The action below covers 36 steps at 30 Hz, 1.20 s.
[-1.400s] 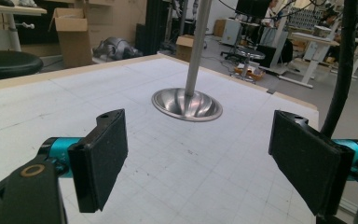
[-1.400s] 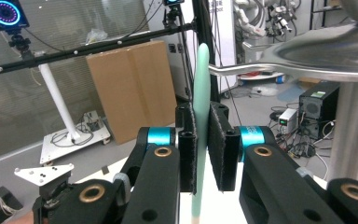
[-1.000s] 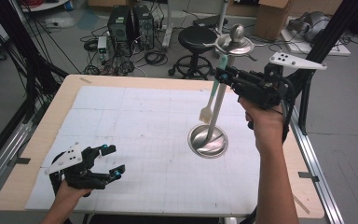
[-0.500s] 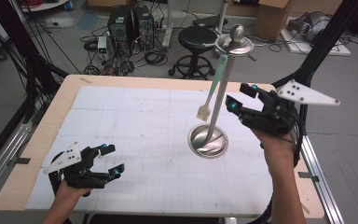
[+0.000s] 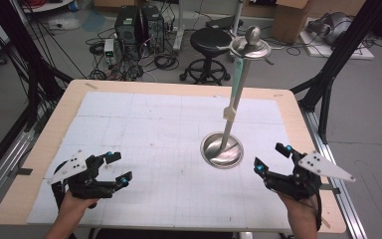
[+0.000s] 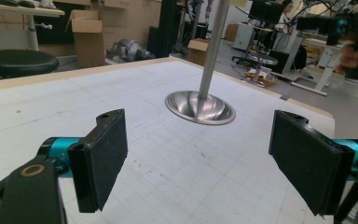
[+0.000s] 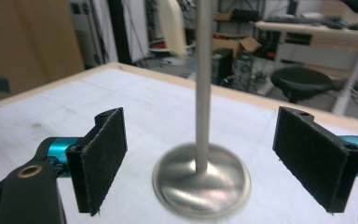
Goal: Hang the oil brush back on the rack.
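Both grippers, left gripper point(image 5: 114, 168) and right gripper point(image 5: 272, 158), gape empty near the bench's point(image 5: 144, 124) front edge, well apart, flanking the metal stand point(image 5: 222, 149).

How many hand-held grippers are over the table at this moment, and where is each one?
2. The left black gripper with teal-tipped jaws is near the table's front left corner, jaws open. The right black gripper is at the front right, beside the round steel stand base.
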Motion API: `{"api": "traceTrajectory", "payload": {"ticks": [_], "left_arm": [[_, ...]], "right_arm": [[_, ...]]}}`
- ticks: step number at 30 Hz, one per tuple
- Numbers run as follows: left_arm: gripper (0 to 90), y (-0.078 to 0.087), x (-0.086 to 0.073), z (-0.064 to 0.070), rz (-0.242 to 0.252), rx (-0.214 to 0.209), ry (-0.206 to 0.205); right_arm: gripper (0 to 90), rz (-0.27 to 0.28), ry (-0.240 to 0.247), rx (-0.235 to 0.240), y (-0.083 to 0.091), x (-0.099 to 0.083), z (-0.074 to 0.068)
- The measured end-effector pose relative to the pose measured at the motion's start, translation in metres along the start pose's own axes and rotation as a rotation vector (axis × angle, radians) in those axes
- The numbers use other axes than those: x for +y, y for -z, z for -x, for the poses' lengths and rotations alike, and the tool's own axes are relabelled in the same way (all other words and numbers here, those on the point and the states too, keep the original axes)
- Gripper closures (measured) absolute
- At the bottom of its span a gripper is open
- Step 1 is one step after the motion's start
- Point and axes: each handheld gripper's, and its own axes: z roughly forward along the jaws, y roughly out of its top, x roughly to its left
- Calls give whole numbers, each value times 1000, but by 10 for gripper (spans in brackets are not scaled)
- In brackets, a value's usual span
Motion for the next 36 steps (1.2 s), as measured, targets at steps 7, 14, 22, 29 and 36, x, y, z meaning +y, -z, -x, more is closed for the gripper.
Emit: {"api": "traceTrajectory", "payload": {"ticks": [7,14,22,29,36], "left_arm": [[199,1,-2,-2,4,19,-2],[199,2,-2,0,13,20,-6],[199,6,-3,1,18,23,-4],[199,6,-3,0,18,26,0],[199,6,-4,0,19,25,1]], "right_arm": [[161,-5,-30,-23,10,-43,-9],[162,-15,-42,-18,12,-51,-7],[161,-15,-56,-19,15,-54,-8],[162,-10,-63,-22,18,-54,-7],[162,-8,-60,-16,17,-54,-8]]}}
